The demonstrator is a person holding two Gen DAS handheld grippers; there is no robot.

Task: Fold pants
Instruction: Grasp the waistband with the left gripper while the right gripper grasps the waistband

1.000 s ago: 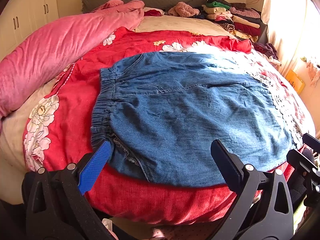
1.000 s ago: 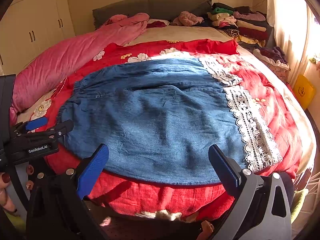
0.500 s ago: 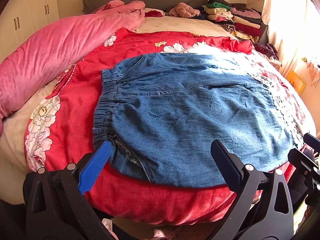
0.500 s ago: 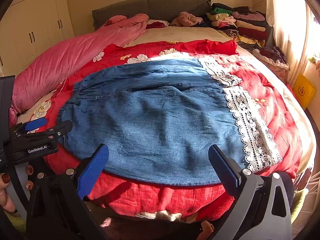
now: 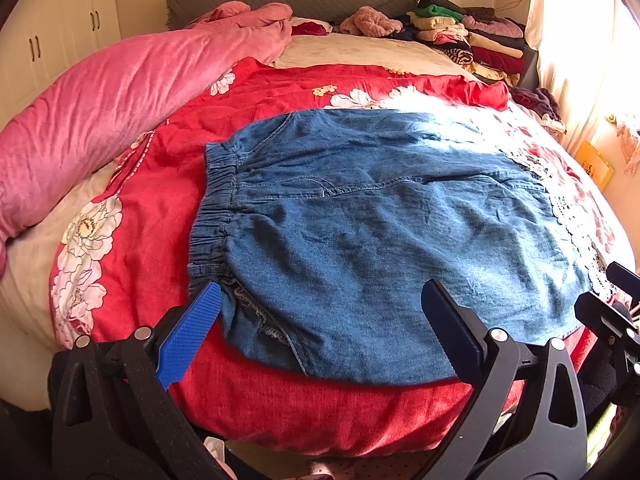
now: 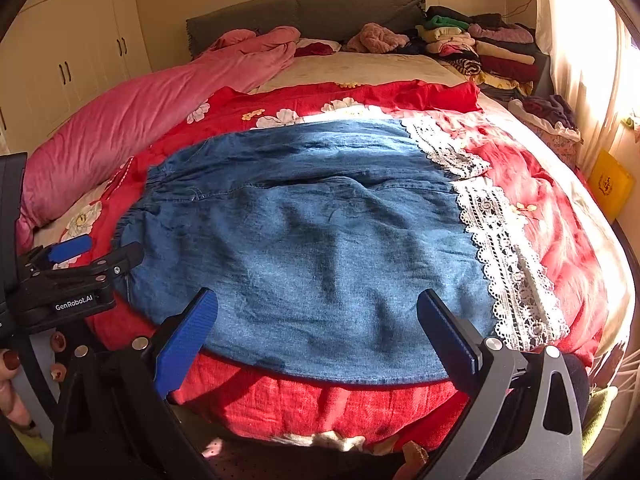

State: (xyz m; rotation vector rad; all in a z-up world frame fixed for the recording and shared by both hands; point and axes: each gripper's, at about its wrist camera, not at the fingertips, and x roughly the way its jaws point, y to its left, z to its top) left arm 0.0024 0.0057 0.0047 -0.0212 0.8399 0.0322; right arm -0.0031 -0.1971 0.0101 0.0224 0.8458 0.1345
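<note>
Denim pants [image 5: 384,232] lie flat on red floral quilt [image 5: 160,184], straight ahead of both tools; elastic waistband [image 5: 214,208] ahead-left of left gripper [image 5: 320,320], white lace hem [image 6: 508,264] ahead-right of right gripper [image 6: 316,324]. No fold made yet, by my judgement.

Tool state: both grippers spread wide, nothing held, both short of cloth at near edge of bed.

Risks noted:
- Near waistband corner is bunched, inner seam showing, just past left gripper's blue pad. A pinch there may take only one layer; fold would then drag top layer and leave lower behind.
- Quilt is soft, wrinkled, directly under denim. A deep bite could catch quilt w/ pants and lift both.
- Lace hem is open-work; a pad corner could snag it, pulling hem askew.
- Grippers work side by side; uneven lift btwn them would skew crease.
- Pink duvet [image 5: 100,112] far-left, clothes pile [image 6: 472,48] far-right: well apart, low concern.
</note>
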